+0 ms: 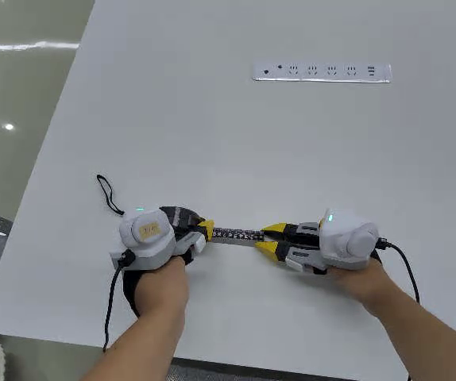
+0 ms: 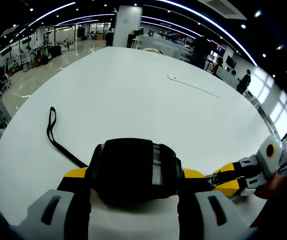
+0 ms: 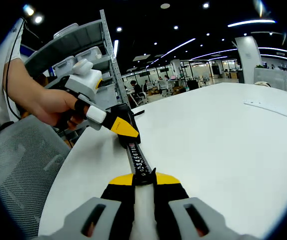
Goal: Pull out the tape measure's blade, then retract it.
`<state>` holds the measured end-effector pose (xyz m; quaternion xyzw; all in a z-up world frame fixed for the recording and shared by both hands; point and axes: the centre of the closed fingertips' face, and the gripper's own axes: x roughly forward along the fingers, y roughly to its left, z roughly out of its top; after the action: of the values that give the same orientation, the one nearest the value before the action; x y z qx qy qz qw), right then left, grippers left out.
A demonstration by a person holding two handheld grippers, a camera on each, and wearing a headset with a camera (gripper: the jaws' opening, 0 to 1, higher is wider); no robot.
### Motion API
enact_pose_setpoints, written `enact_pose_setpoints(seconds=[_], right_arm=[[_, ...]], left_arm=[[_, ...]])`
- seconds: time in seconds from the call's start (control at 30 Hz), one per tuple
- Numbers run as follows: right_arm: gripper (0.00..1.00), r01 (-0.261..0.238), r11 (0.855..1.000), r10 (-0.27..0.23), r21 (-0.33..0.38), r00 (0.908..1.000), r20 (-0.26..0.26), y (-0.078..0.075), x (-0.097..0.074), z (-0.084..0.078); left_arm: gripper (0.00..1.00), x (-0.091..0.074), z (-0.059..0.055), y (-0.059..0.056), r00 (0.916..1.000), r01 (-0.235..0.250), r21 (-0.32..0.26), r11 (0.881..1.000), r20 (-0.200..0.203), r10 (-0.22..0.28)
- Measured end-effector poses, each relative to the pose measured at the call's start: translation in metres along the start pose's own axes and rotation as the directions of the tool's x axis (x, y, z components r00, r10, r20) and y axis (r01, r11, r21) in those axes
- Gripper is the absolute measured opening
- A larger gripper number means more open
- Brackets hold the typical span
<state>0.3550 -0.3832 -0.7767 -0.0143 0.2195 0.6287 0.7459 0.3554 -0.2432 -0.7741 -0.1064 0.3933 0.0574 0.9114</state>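
A wide white table fills the head view, with a long white power strip lying near its far edge, well apart from the work. Close to the near edge, a person holds two grippers that face each other, tips near together.

The left gripper is clamped around the black tape measure case, its yellow jaws pressing on either side of the body. The right gripper is closed narrow on the outer end of the blade. A short length of dark, numbered blade runs straight between the two, just above the table. The end hook is hidden inside the jaws, so it may be the hook or the strip just behind it that is pinched. The case's thin black wrist strap trails loose on the table behind it.

The pull-out looks barely begun. To do it well, hold the case steady and draw the right gripper straight away along the blade's own line, without twisting. To retract, guide the blade back slowly instead of letting go.
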Motion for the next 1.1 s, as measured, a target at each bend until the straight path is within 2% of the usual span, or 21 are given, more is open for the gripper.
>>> enact_pose_setpoints(seconds=[1.1], right_arm=[[0.12, -0.031, 0.999, 0.031, -0.022, 0.9995, -0.007, 0.009, 0.030, 0.009]], left_arm=[[0.69, -0.001, 0.000, 0.000, 1.0000, -0.001, -0.006, 1.000, -0.007, 0.001]])
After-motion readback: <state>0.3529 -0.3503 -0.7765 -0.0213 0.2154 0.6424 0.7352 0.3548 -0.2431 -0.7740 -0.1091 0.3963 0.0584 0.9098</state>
